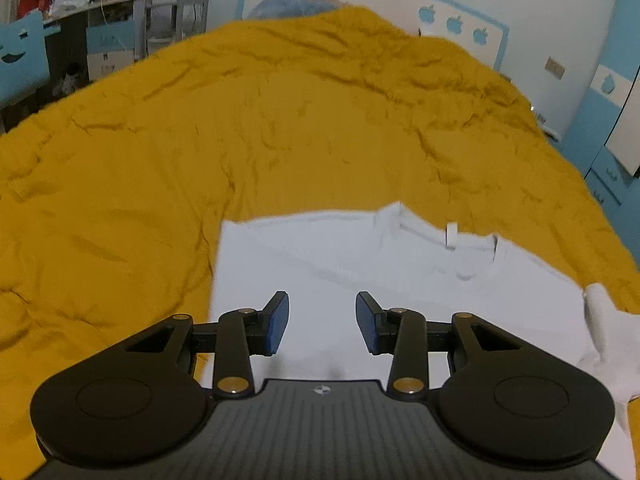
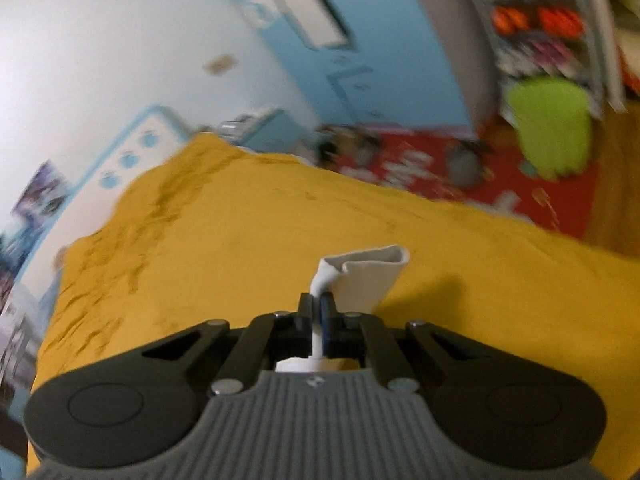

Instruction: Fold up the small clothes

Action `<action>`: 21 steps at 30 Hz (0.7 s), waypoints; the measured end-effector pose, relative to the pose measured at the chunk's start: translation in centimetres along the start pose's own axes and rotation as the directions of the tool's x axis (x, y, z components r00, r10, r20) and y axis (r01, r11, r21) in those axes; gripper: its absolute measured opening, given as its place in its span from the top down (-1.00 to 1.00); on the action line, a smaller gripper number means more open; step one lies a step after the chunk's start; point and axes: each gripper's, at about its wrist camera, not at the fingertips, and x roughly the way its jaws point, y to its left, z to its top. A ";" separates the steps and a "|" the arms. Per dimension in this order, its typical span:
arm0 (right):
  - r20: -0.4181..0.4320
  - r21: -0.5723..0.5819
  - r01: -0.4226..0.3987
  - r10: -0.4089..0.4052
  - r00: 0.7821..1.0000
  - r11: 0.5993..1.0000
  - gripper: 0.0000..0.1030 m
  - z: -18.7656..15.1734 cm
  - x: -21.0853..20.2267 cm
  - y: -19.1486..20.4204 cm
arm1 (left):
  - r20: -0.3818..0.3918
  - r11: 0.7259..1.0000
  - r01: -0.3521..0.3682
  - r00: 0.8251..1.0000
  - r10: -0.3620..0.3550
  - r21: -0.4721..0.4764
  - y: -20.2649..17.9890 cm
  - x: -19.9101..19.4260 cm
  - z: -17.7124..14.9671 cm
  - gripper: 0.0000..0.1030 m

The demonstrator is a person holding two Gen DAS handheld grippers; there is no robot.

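Was home bedroom, likely child's: wide bed under wrinkled mustard-yellow cotton bedspread [image 1: 280,128], white-and-blue headboard with apple cut-outs [image 1: 454,24], cluttered grey desk [image 1: 92,4], red patterned play mat [image 2: 420,160] on floor.

A white shirt [image 1: 400,280] is spread flat on the yellow bedspread [image 1: 240,140], neckline and label toward 12 o'clock, its left side folded to a straight edge. At 3 o'clock a sleeve [image 2: 360,276] is lifted off the surface, bunched and pinched, its cuff gaping open.
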 end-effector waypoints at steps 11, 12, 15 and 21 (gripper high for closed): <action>-0.003 -0.302 -0.339 0.354 0.935 0.891 1.00 -4.0 -10.1 27.4 | 0.043 0.995 0.094 0.995 -0.095 0.024 2.6 -4.3 0.3 0.10; -0.011 -0.312 -0.365 0.381 0.924 0.877 1.00 -4.9 -10.8 29.3 | 0.046 0.995 0.098 0.994 -0.099 0.023 3.0 -4.6 0.3 0.10; -0.055 -0.328 -0.450 0.459 0.887 0.831 1.00 -8.2 -12.4 35.0 | 0.050 0.994 0.109 0.993 -0.109 0.003 4.3 -4.9 0.3 0.10; -0.190 -0.315 -0.556 0.523 0.831 0.769 1.00 -17.6 -12.2 43.0 | 0.049 0.991 0.127 0.991 -0.125 -0.044 6.4 -4.8 0.1 0.10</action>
